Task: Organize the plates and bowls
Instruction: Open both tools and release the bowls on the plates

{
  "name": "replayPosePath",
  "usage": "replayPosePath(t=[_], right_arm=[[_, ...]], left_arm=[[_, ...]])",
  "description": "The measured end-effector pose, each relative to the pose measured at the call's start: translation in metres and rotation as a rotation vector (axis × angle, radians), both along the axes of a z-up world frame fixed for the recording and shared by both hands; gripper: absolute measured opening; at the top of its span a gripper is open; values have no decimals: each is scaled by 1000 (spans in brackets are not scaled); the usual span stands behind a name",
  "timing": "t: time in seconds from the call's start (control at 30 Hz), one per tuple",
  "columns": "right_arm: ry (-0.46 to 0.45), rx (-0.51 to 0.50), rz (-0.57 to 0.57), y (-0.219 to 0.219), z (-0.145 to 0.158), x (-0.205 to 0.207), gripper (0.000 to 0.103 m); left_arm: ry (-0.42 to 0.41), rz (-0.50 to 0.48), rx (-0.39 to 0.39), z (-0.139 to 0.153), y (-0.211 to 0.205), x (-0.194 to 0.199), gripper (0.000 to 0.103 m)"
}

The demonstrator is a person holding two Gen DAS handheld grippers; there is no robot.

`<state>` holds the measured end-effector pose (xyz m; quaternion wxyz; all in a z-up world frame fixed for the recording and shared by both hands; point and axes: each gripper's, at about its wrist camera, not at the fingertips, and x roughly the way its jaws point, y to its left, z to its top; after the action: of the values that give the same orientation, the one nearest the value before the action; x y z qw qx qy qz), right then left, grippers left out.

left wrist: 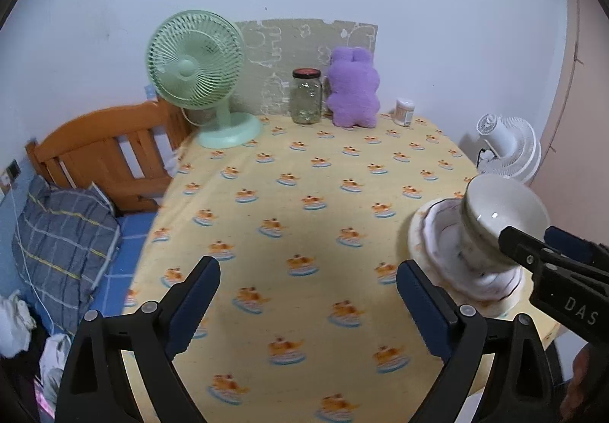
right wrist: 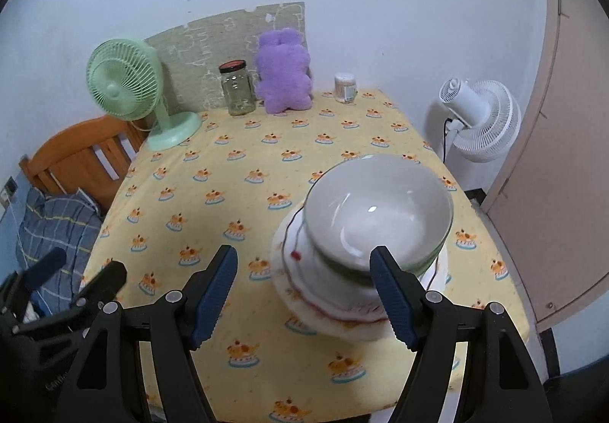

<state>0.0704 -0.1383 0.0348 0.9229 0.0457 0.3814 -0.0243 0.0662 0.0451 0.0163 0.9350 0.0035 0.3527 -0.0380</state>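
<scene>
We log the left gripper (left wrist: 308,288): jaws spread wide, nothing between them, over bare patterned tablecloth (left wrist: 304,175). Right gripper (right wrist: 304,272): jaws likewise parted and empty, the right finger just in front of the stacked dishes without gripping them. We note the bowl (right wrist: 380,213), pale grey and glossy, uppermost on a stack of plates (right wrist: 323,293) with reddish rim lines, seated near the table's right edge; whether it sits level we cannot tell. At the far edge of the table we list a green desk fan (right wrist: 123,84), a glass jar (right wrist: 236,88) with a red lid, a purple plush toy (right wrist: 283,75) and a small white container (right wrist: 345,87). Off the table: a white fan (right wrist: 481,118) at right, a wooden bed frame (left wrist: 99,149) and a checked pillow (left wrist: 61,229) at left.
</scene>
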Motion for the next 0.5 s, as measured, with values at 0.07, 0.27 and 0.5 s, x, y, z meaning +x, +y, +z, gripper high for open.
replayPosePath(t=[0.07, 0.27, 0.5], right_arm=[[-21, -12, 8, 9, -7, -9, 79], [-35, -19, 49, 25, -26, -26, 80], [-56, -17, 66, 26, -33, -48, 83]], left_arm=[[-22, -7, 15, -5, 6, -8, 96], [-19, 2, -39, -19, 19, -27, 96], [-52, 37, -49, -23, 18, -48, 99]])
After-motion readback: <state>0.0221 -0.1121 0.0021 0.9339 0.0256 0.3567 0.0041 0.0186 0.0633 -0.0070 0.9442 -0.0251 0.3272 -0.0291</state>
